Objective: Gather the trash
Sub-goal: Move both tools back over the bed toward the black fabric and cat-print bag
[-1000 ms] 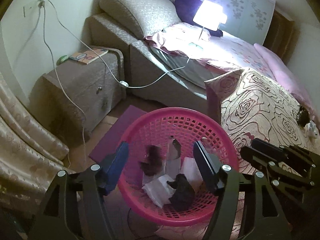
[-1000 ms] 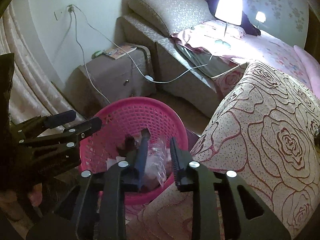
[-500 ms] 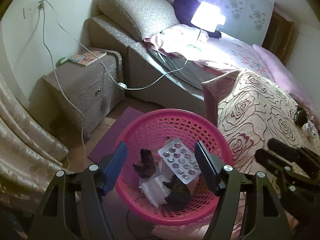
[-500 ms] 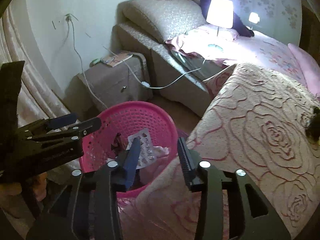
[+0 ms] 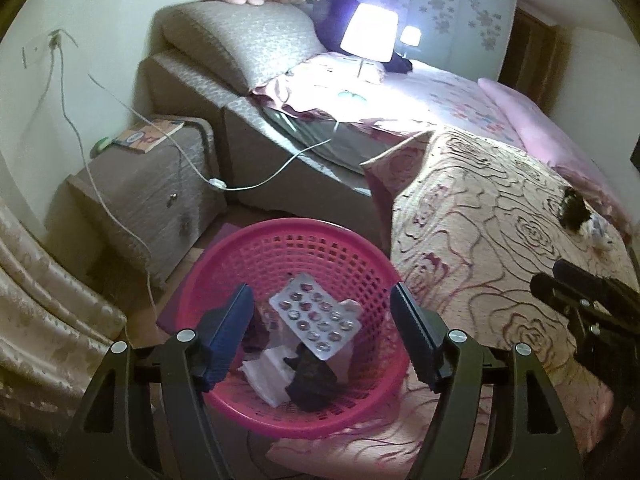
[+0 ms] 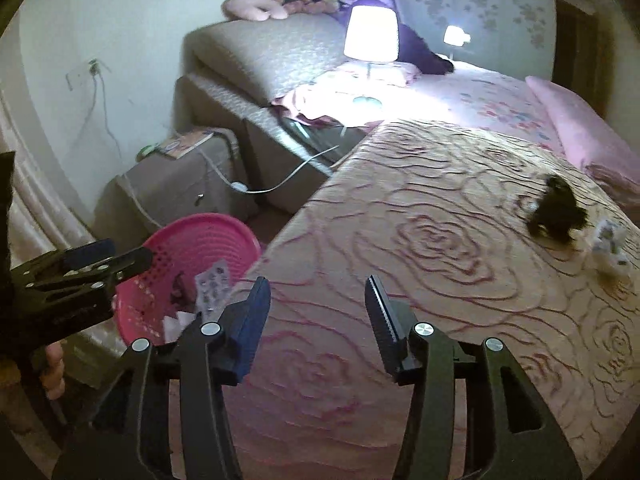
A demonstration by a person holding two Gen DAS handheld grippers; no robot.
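Pink basket [image 5: 372,264] mouth open above; blister pack [image 5: 316,322], crumpled paper [image 5: 266,376], dark scrap [image 5: 312,380] fill bottom. Bed edge [image 5: 400,216] hard against basket's right rim. Nightstand [image 5: 148,188] and hanging cable [image 5: 120,220] crowd its left. Rose bedspread [image 6: 420,240] mostly bare; dark wad [image 6: 558,212] and white scrap [image 6: 610,246] near far right.

Black gripper [image 5: 322,334], blue pad, silver screws

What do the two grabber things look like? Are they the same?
Yes, they match. The left gripper and right gripper each have black angular frames with cut-out holes and round silver bolts. On each, one finger wears a dark blue pad and the other a black toothed pad.
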